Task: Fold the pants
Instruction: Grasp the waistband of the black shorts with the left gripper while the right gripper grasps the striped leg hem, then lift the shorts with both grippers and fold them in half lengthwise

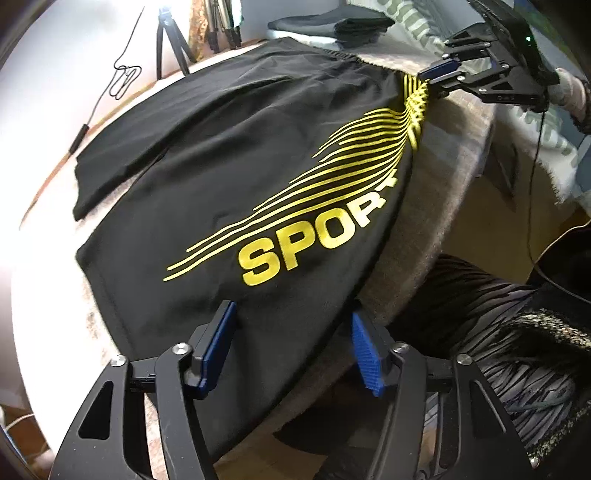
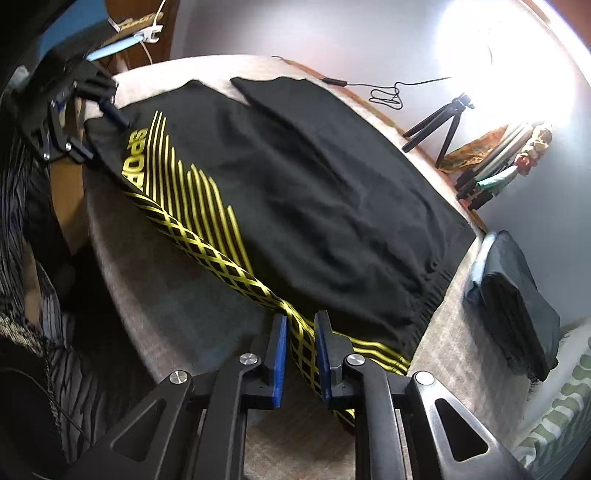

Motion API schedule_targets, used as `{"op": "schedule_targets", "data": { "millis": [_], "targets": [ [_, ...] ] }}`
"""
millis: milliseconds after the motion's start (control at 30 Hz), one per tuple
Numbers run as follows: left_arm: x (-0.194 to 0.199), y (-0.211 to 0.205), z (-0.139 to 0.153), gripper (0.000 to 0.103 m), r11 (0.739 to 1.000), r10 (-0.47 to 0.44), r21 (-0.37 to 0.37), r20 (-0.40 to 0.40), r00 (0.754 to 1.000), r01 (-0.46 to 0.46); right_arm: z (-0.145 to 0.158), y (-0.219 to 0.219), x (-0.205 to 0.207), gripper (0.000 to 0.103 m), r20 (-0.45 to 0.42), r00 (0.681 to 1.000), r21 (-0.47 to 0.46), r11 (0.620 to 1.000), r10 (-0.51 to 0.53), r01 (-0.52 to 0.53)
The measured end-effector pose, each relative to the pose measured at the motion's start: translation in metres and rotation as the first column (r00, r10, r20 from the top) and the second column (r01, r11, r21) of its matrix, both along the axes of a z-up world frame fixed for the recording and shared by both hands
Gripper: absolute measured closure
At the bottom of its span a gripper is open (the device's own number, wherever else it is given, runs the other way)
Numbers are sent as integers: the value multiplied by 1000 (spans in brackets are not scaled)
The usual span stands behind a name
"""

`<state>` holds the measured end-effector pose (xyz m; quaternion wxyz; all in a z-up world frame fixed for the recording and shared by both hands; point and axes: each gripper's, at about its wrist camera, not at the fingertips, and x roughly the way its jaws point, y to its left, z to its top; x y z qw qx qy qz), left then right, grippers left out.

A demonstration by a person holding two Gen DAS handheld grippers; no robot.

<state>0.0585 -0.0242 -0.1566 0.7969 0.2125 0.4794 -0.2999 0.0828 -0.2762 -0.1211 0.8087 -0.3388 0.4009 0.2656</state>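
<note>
Black shorts (image 1: 229, 155) with yellow stripes and a yellow "SPORT" print lie spread on a grey-covered table (image 1: 436, 206); they also show in the right wrist view (image 2: 332, 192). My left gripper (image 1: 291, 314) is open, its blue pads astride the near hem corner of the shorts. My right gripper (image 2: 300, 332) is shut on the striped waistband corner of the shorts. It also shows in the left wrist view (image 1: 432, 79), pulling that corner taut. My left gripper shows at the far left in the right wrist view (image 2: 99, 129).
Folded dark clothes (image 2: 517, 295) are stacked beside the waistband end; they also show in the left wrist view (image 1: 332, 26). A tripod (image 2: 439, 122) and a black cable (image 2: 391, 92) lie beyond the far table edge. A person's patterned clothing (image 1: 491, 332) is close to the near edge.
</note>
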Motion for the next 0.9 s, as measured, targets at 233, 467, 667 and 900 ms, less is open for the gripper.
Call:
{"op": "schedule_targets", "data": {
  "millis": [233, 467, 667, 900],
  "targets": [
    [17, 14, 10, 101, 995, 25, -94, 16, 1000, -23, 6, 4, 6, 98, 17, 1000, 0, 1000, 0, 0],
    [38, 22, 41, 102, 983, 76, -173, 104, 992, -57, 26, 3, 14, 103, 66, 997, 46, 999, -26, 23],
    [69, 33, 73, 102, 973, 113, -221, 183, 977, -71, 55, 10, 35, 103, 158, 986, 71, 997, -51, 41],
    [129, 42, 102, 102, 967, 135, -246, 264, 955, -69, 84, 19, 88, 103, 269, 959, 72, 995, -87, 70]
  ]
}}
